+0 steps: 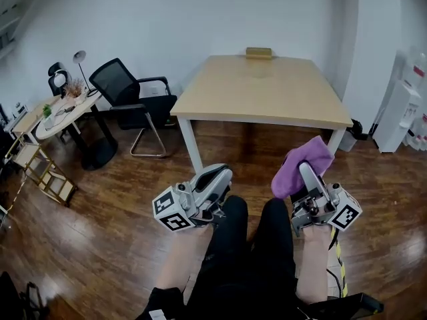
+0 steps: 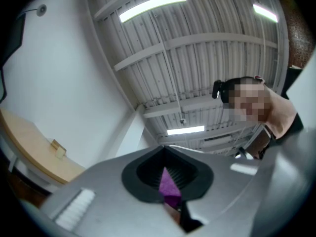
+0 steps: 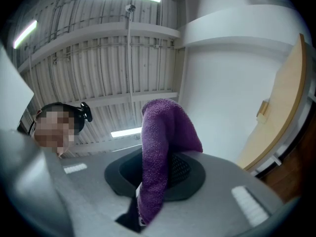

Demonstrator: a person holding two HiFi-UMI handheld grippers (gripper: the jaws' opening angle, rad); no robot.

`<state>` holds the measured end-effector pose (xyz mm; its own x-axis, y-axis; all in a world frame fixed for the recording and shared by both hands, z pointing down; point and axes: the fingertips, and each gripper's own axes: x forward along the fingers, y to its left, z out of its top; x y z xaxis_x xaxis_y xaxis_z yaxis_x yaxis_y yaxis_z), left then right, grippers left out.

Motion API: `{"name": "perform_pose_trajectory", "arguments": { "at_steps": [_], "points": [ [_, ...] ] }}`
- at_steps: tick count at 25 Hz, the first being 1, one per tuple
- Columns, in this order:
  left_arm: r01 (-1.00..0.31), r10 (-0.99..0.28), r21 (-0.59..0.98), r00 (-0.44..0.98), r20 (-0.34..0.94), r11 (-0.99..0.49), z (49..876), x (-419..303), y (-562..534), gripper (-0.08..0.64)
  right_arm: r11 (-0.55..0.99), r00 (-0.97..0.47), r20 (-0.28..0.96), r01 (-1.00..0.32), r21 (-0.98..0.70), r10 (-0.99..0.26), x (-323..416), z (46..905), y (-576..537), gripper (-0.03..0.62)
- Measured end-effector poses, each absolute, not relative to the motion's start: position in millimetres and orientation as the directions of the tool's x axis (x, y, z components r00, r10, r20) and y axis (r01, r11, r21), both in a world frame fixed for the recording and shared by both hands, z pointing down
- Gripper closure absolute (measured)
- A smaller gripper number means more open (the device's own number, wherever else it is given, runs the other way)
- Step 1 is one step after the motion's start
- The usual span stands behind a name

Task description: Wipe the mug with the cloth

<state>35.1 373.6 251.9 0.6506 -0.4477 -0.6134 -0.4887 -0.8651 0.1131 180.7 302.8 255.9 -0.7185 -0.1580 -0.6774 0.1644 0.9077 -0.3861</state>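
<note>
No mug shows in any view. A purple cloth (image 1: 313, 153) is bunched in my right gripper (image 1: 305, 172), which is shut on it and held over the person's right leg. In the right gripper view the cloth (image 3: 160, 132) stands up out of the right gripper (image 3: 154, 158), whose jaws tilt up toward the ceiling. My left gripper (image 1: 223, 173) is held over the left leg, shut, with nothing in it. In the left gripper view the left gripper (image 2: 165, 151) also tilts up, and a thin purple sliver (image 2: 169, 184) shows through the slit between its pads.
A light wooden table (image 1: 260, 89) stands ahead with a small tan block (image 1: 258, 53) at its far edge. A black office chair (image 1: 130, 95) and a round white table (image 1: 67, 109) are at the left, a wooden rack (image 1: 47, 175) nearer. White cabinets (image 1: 400, 112) stand at the right.
</note>
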Motion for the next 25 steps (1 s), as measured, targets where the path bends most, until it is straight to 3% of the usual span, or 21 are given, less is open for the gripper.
{"name": "perform_pose_trajectory", "arguments": {
  "at_steps": [25],
  "points": [
    [-0.469, -0.441, 0.125, 0.661, -0.608, -0.874, 251.8, 41.9, 368.8, 0.56, 0.928, -0.727, -0.664, 0.103, -0.357, -0.174, 185.3, 260.2, 310.0, 0.535]
  ]
}}
